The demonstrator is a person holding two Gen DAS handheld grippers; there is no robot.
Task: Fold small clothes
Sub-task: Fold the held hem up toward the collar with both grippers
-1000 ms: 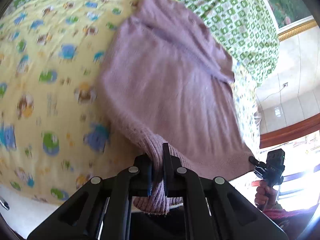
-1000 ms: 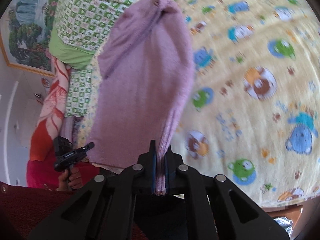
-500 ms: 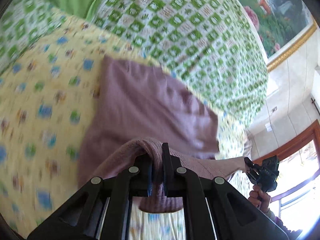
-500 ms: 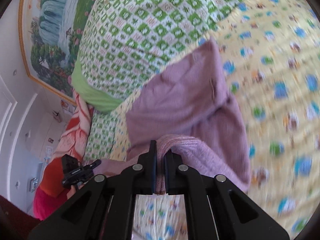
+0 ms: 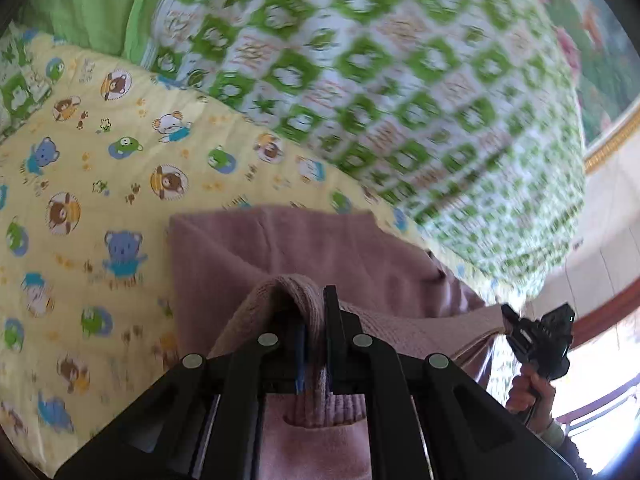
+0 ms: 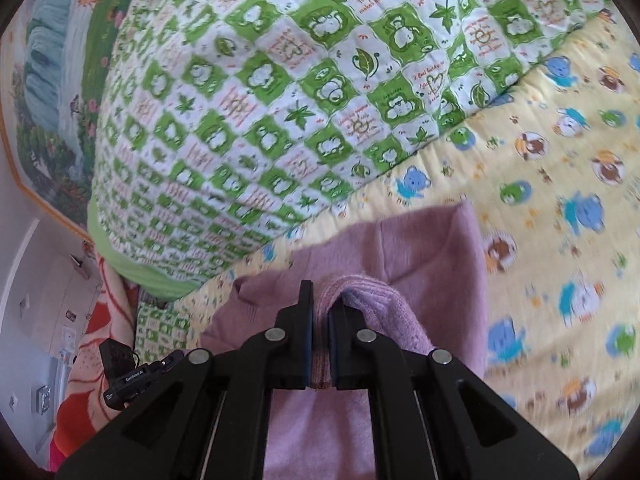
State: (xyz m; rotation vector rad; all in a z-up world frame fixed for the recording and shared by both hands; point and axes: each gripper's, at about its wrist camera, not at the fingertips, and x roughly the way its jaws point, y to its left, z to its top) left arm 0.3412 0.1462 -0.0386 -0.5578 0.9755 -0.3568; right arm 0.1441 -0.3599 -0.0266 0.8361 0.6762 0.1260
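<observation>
Both tongs, left [image 5: 314,322] and right [image 6: 319,320], angled downward, pinch the mauve sweater's [image 5: 280,252] ribbed hem above the bedsheet [image 5: 80,184].

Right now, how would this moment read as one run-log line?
phase: folding | left gripper: shut on ribbed hem of mauve knitted sweater | right gripper: shut on same hem | surface: yellow bear-print sheet

Your left view smears the green checked quilt [image 5: 400,92] into blur. The mauve sweater [image 5: 304,256] runs behind your fingers [image 5: 330,320] and off the bottom edge, so its lower part stays hidden.
</observation>
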